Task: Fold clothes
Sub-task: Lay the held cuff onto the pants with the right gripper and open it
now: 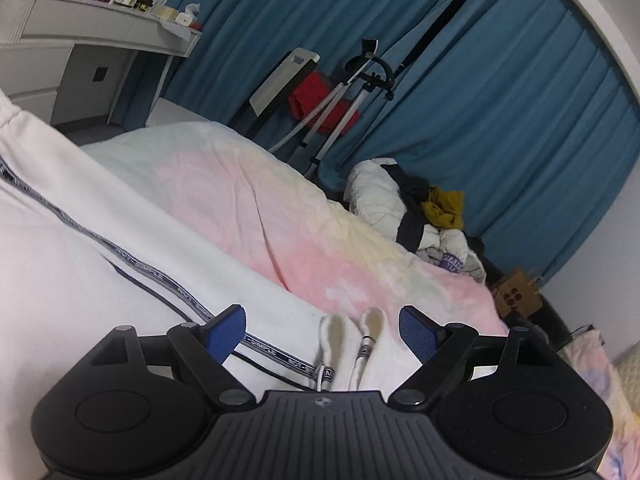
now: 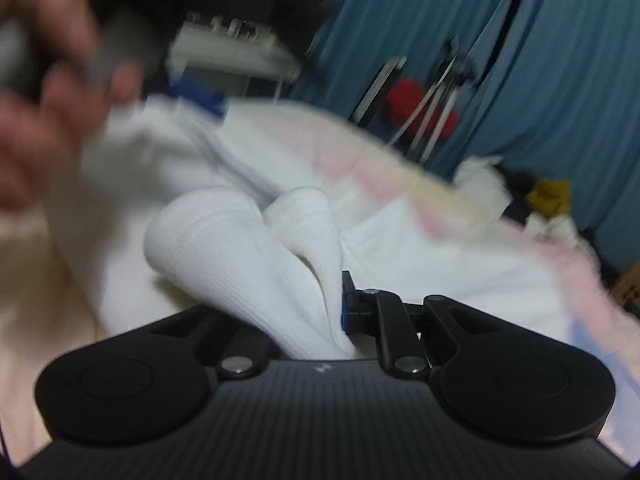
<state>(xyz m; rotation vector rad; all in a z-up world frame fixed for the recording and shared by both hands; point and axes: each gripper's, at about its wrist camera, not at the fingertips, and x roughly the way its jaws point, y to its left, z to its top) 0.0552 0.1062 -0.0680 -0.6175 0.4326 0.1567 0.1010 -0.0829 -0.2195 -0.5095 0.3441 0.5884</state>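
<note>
White track pants (image 1: pixel 100 240) with a dark lettered side stripe lie across the bed in the left wrist view. Their ribbed cuffs (image 1: pixel 352 328) lie between the blue pads of my left gripper (image 1: pixel 320 330), which is open around them. In the blurred right wrist view my right gripper (image 2: pixel 320 304) is shut on a bunched white ribbed cuff (image 2: pixel 248 236) of the pants. Its left finger is hidden by the cloth. The person's other hand (image 2: pixel 40 92) shows at the upper left.
The bed has a pink and yellow pastel cover (image 1: pixel 304 216). A pile of clothes (image 1: pixel 424 208) sits at its far edge. A garment steamer stand (image 1: pixel 352 96) with red cloth stands before blue curtains (image 1: pixel 500 80). A white dresser (image 1: pixel 80 40) is at the left.
</note>
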